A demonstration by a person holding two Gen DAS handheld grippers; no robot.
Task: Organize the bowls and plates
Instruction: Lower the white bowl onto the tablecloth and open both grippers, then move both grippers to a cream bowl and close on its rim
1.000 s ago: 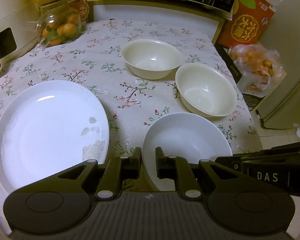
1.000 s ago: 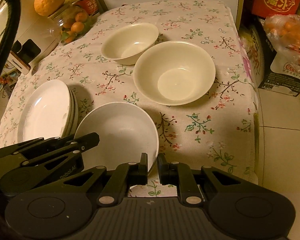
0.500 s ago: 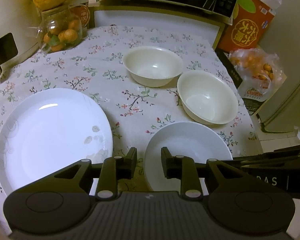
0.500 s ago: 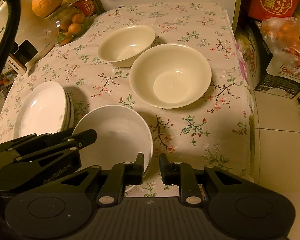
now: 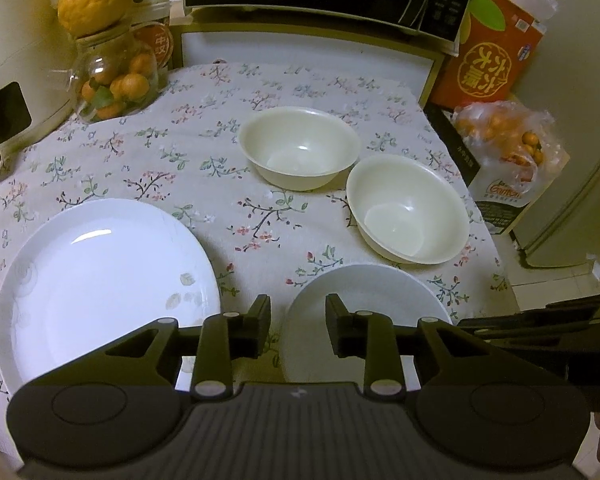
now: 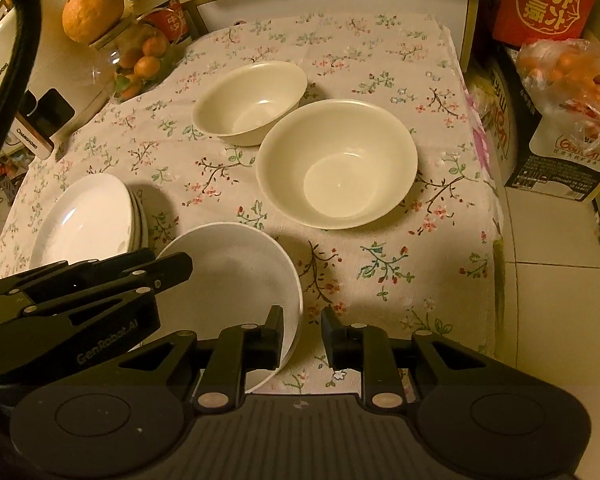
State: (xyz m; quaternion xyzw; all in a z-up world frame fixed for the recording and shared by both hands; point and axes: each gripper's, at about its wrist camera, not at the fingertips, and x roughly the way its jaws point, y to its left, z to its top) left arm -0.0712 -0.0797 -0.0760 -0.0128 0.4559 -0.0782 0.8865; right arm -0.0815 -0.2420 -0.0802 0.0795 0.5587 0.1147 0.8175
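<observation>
Both grippers straddle opposite rim edges of the shallow white ceramic bowl (image 5: 364, 292). The left gripper (image 5: 298, 328) and the right gripper (image 6: 302, 336) are narrow and opening, pads off the rim. Only the right wrist view shows the stacked white plates (image 6: 86, 216) as a pile.

Tablecloth (image 5: 228, 160): pale grey-white, printed all over with dark twigs, small pink blossoms, green leaves. Plate stack (image 5: 100, 276): glossy white; top plate carries a faint grey leaf-and-flower motif. Near bowl (image 6: 236, 272): plain white. Two far bowls, smaller bowl (image 5: 300, 148) and wider bowl (image 5: 408, 212): cream, unpatterned. Left gripper (image 5: 298, 322) and right gripper (image 6: 302, 334): matt black, pale round pins. Jar (image 5: 116, 76): clear glass, orange fruit inside. Box (image 5: 492, 64): red-orange with a yellow round emblem.
</observation>
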